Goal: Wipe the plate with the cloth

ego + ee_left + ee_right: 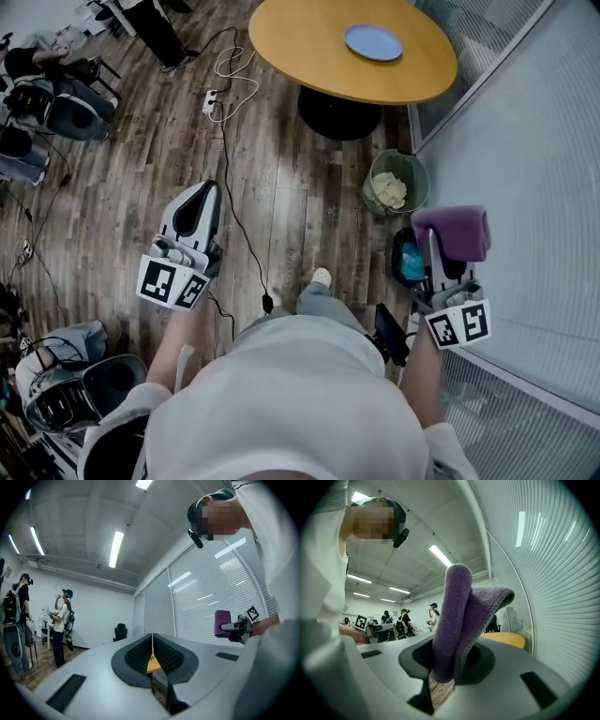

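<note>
1. Purple cloth (452,232) clamped in the right tool (445,667), jaws closed on a folded edge, the bulk flopping loose above the pads. Could slide out on the way over if shaken or snagged, with only a narrow fold in the grip.
2. Blue plate (372,41) lying flat on the round wooden tabletop (300,52), far ahead at 12 o'clock in the head view, well apart from both tools. No wiping begun by the look of it, so every hazard of the approach lies ahead.
3. Left tool (200,194) shut tight and empty, jaws together with nothing between them. No use for steadying the plate until opened. Wiped one-handed, likely to skate over the smooth tabletop, perhaps off its rim.
4. Black cable (239,220) trailing across the wooden floor (141,169) from 12 toward 6 o'clock, close beside the feet, with a power strip (212,101) at 11 o'clock. Trip or tangle risk when stepping forward.
5. Mesh bin (395,183) at 1 o'clock, between the right tool and the tabletop. Easily kicked, or caught by the loose cloth.
6. Glass partition (525,187) near at 3 o'clock. Could be knocked by a careless swing of the right tool.
</note>
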Motion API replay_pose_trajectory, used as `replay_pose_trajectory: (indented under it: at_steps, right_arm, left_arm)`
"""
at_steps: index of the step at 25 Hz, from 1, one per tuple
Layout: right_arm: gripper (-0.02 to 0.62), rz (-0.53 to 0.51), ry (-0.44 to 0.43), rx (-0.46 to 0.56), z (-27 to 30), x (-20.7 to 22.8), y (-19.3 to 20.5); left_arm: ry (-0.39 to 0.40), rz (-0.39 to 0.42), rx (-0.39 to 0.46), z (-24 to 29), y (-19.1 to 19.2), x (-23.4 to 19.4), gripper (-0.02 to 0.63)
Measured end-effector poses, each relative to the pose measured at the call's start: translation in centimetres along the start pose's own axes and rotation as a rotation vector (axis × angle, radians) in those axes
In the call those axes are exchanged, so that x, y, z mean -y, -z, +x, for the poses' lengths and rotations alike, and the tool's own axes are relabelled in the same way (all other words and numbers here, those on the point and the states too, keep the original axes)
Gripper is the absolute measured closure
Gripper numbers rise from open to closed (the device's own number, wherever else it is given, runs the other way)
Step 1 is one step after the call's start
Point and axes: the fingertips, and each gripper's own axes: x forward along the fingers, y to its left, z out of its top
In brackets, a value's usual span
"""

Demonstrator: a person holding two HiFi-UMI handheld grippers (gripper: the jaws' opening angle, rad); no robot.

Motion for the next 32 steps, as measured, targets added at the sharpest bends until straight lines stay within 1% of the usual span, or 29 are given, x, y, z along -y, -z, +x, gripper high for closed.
replay_pose_trajectory:
  at_steps: [4,10,13,17,22,26,29,32]
  right_arm:
    - [0.508,-0.011,-0.041,-0.001,2.8,3.0,-0.6]
    - [0.508,-0.006,-0.083,-0.014,5.1,6.4,-0.4]
    - [0.508,0.003,-0.096,-0.015,6.0,7.2,-0.1]
    - [0.508,0.008,-0.108,-0.01,6.9,7.6,-0.2]
    - [0.508,0.01,-0.102,-0.014,7.2,8.0,-0.6]
    - [0.508,0.013,-0.082,-0.02,7.5,8.9,-0.4]
    - [0.508,0.006,-0.062,-0.03,8.3,10.0,-0.4]
    - [0.508,0.004,-0.037,-0.029,9.8,11.4,-0.3]
  left_arm:
    - [-0.029,-0.004,0.005,3.5,0.2,-0.2,0.586]
    - [-0.056,-0.004,0.024,7.2,0.6,0.4,0.586]
    - [-0.056,-0.005,0.022,7.8,1.2,0.8,0.586]
    - [-0.073,-0.013,0.002,8.3,1.8,0.2,0.586]
    - [-0.073,-0.012,0.011,9.1,1.1,-0.3,0.586]
    - [-0.063,-0.019,0.011,10.4,1.7,-0.7,0.586]
    - [-0.048,-0.042,0.012,12.4,2.5,-1.3,0.586]
    - [-0.017,-0.04,0.013,15.0,2.9,-1.9,0.586]
